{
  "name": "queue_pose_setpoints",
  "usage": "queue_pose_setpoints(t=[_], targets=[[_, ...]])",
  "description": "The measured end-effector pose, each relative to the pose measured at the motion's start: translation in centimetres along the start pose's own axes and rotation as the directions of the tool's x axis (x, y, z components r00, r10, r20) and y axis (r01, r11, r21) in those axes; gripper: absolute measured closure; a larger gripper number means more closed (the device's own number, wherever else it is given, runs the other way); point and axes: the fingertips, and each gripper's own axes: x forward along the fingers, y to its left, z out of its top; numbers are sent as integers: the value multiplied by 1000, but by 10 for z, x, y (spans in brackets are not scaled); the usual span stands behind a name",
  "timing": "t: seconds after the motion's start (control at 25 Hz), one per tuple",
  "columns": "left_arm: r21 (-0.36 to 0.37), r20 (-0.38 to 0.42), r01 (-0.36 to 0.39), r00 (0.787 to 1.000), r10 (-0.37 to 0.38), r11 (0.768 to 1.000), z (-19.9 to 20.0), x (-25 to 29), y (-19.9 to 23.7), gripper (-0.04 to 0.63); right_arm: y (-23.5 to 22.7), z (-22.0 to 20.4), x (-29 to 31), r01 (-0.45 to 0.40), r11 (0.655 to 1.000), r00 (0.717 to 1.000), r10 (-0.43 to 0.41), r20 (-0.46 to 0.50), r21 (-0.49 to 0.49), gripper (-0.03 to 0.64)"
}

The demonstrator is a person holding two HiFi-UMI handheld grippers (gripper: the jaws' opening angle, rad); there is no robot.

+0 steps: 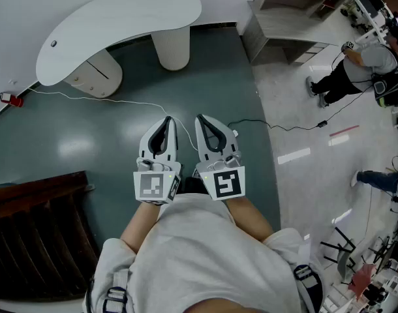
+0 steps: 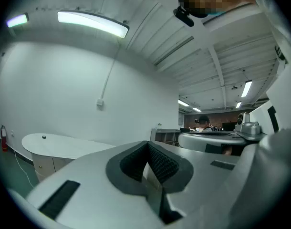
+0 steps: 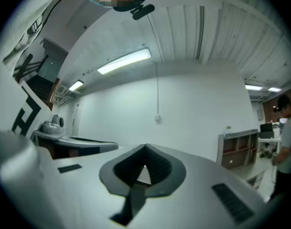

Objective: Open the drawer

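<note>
A white curved desk [image 1: 121, 25] stands against the far wall, and the rounded drawer cabinet [image 1: 96, 75] under its left end has its fronts closed. The left gripper view shows the same desk [image 2: 64, 145] and cabinet [image 2: 43, 164] far off at the lower left. My left gripper [image 1: 166, 119] and right gripper [image 1: 200, 118] are held side by side near my chest, level and pointing toward the wall, well short of the desk. Both are shut with nothing between the jaws [image 2: 148, 143] [image 3: 145, 147].
A white cable [image 1: 114, 101] runs over the dark green floor between me and the desk. A dark wooden piece of furniture [image 1: 36, 240] stands at my left, open shelving [image 1: 290, 12] at the far right. People [image 1: 355, 67] stand on the pale floor at the right. A red extinguisher [image 1: 13, 99] sits by the left wall.
</note>
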Motion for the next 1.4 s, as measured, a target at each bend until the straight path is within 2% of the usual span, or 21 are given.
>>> queue_pose_setpoints(t=[0.28,0.44,0.6,0.76,1.0,1.16,1.4], targets=[[-4,-8,-35,999,35,999,-9,3,5,591,-12,-11,0,13,1000,999,-12,-33,12,604],[-6,-34,-42,999,42,999,-17,18,28,591,-17,-20,18,25,997,999,-23,-27,74,603],[-24,-44,-27,999,26,999,-24,44,68,591,-17,-32,60,69,996,997,-66,-51,51,604],[-36,-68,-1,998,-2,999,-39,86,87,591,-34,-38,98,81,995,994,-77,-75,54,603],[-26,-30,71,997,-71,997,-15,133,127,591,-37,-19,164,96,995,994,-96,-49,3,603],[-32,-17,69,997,-69,997,-5,154,165,591,-27,-16,204,94,996,994,-95,-53,-8,603],[-28,-30,55,998,-56,998,-4,182,190,591,-26,-22,253,43,999,997,-42,-65,6,603]])
